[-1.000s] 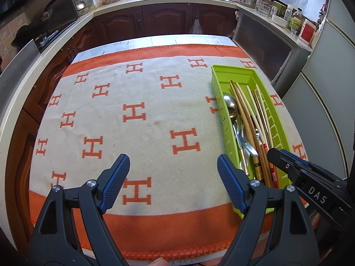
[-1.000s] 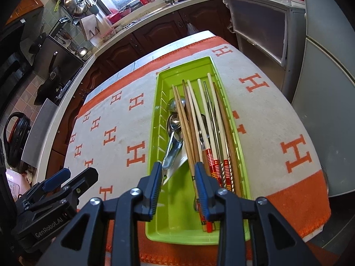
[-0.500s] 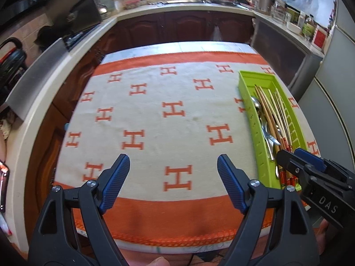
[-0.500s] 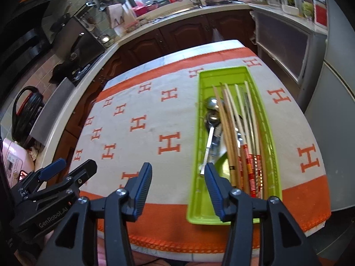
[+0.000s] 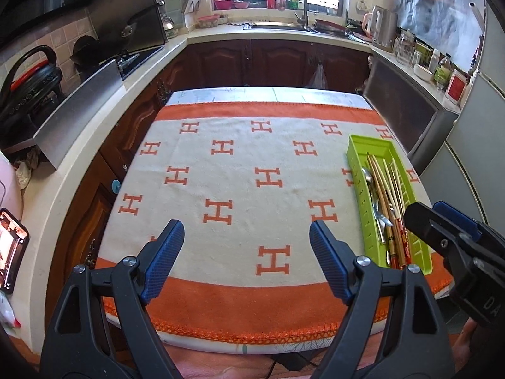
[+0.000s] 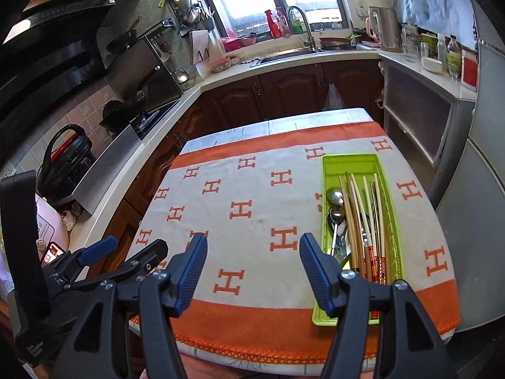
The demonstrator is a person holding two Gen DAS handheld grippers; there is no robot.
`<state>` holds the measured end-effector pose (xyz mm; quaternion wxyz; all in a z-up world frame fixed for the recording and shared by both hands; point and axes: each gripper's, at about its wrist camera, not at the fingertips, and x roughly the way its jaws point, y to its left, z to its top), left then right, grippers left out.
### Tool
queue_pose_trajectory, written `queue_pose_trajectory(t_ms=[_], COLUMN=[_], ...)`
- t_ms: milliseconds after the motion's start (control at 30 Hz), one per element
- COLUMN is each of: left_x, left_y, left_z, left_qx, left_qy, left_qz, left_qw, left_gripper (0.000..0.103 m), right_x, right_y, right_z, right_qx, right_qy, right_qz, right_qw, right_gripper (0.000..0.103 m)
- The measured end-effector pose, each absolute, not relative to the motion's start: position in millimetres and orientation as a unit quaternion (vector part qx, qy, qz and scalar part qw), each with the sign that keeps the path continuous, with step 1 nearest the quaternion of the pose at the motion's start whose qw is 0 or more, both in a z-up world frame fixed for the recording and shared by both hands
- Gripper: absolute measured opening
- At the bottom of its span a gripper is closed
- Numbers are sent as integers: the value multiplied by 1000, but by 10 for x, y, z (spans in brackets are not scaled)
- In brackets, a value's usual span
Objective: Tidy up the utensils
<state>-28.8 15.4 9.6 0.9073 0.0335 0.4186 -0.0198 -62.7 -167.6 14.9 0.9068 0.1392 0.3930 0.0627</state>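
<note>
A green utensil tray (image 5: 356, 153) (image 6: 349, 161) lies on the right side of the table. It holds metal spoons (image 6: 334, 196) (image 5: 367, 175) on its left and several chopsticks (image 6: 356, 202) (image 5: 378, 183) along its length. My left gripper (image 5: 246, 257) is open and empty, held above the table's front edge. My right gripper (image 6: 252, 268) is open and empty, held above the front edge just left of the tray. It also shows in the left wrist view (image 5: 454, 237) at the right.
A cream cloth with orange H marks and orange borders (image 5: 240, 170) (image 6: 252, 202) covers the table. Dark wood cabinets (image 5: 277, 63), a sink (image 5: 277, 27) and counters ring the table. A grey fridge (image 5: 473, 145) stands at the right.
Both grippers have pulled back and up from the table toward its front edge. The right gripper has opened wide and shifted left off the tray. The left gripper stayed open.
</note>
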Motion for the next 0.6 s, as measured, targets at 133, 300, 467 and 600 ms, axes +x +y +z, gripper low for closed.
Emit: queue_pose_trajectory(t_ms=[133, 300, 467, 600], left_x=[-298, -283, -256, -233], left_y=[203, 244, 266, 261], left_z=[167, 216, 218, 206], left_qx=[29, 24, 22, 22], left_qy=[409, 404, 402, 405], left_qz=[-18, -17, -16, -17], left_qw=[912, 914, 915, 914], left_gripper=[80, 80, 80, 80], right_x=[-608, -572, -565, -540], right_y=[-1618, -1583, -1568, -1567], right_z=[159, 159, 159, 142], right_qx=[134, 131, 130, 132], right_qy=[393, 394, 395, 396], right_qz=[61, 61, 60, 59], right_qw=[907, 908, 908, 907], right_gripper=[61, 61, 61, 61])
